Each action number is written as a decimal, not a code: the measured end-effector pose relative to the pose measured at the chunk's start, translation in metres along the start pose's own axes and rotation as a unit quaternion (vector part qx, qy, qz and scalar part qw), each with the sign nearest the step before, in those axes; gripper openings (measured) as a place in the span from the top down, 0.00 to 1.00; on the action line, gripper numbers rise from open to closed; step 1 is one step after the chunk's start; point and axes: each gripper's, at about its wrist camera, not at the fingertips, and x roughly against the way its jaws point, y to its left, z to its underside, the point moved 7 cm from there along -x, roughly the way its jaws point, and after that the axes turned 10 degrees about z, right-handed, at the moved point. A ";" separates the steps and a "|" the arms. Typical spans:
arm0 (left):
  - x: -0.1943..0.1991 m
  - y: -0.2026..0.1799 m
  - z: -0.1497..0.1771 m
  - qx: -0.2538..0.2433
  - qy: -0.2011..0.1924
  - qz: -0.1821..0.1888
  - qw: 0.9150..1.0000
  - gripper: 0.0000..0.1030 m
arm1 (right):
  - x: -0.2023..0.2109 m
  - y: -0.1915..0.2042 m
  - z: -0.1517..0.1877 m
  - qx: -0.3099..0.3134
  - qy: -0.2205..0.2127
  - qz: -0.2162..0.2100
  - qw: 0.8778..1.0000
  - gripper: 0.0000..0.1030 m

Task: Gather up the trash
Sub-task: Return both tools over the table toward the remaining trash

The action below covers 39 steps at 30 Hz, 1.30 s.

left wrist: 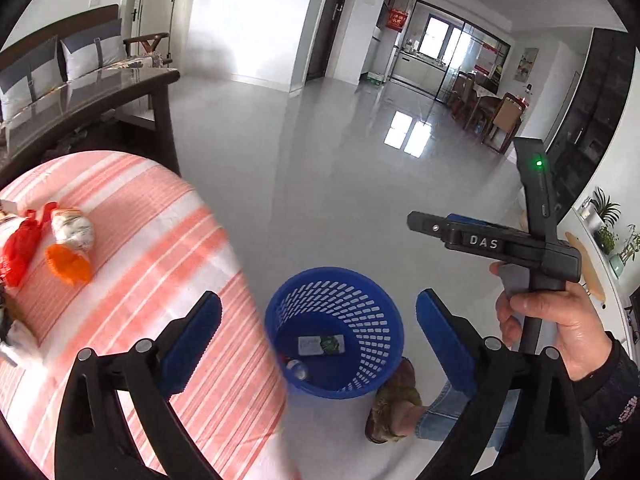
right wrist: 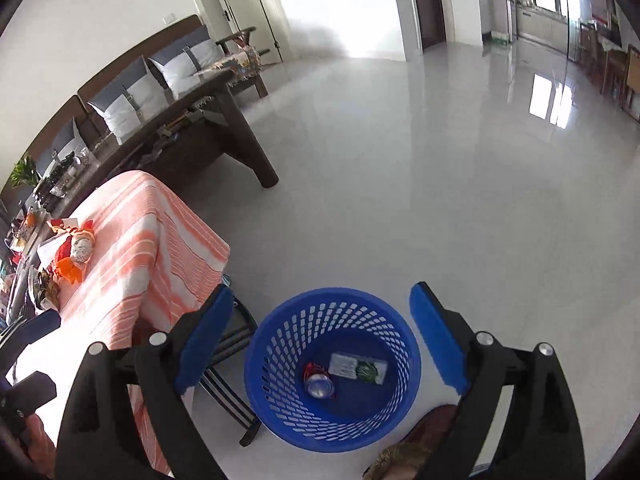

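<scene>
Blue plastic basket (right wrist: pixel 332 364) on the floor already held a can (right wrist: pixel 319 386) and a packet (right wrist: pixel 358 366); both grippers (left wrist: pixel 318 340) (right wrist: pixel 322 340) were spread wide, empty. Wrappers (left wrist: pixel 68 244) were left on the striped cloth (left wrist: pixel 160 240).

light: I am seeing bright daylight flooding through the far doorway (left wrist: pixel 244 20), blowing out | glare: window reflections are gleaming on the glossy floor (left wrist: pixel 404 132) | blur: the striped cloth (left wrist: pixel 168 280) edge is smearing | edges: fisheye is bending walls, corners are vignetting black
</scene>
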 end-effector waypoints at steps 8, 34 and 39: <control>0.107 0.081 0.072 0.059 -0.010 -0.122 0.991 0.05 | 0.061 0.144 0.044 0.125 -0.077 -0.072 0.987 0.04; 0.197 0.231 0.169 0.163 0.023 -0.249 0.954 0.05 | 0.021 0.360 0.119 0.273 0.029 -0.087 0.958 0.04; 0.197 0.232 0.169 0.163 0.023 -0.250 0.954 0.05 | 0.010 0.353 0.114 0.270 0.042 -0.081 0.959 0.04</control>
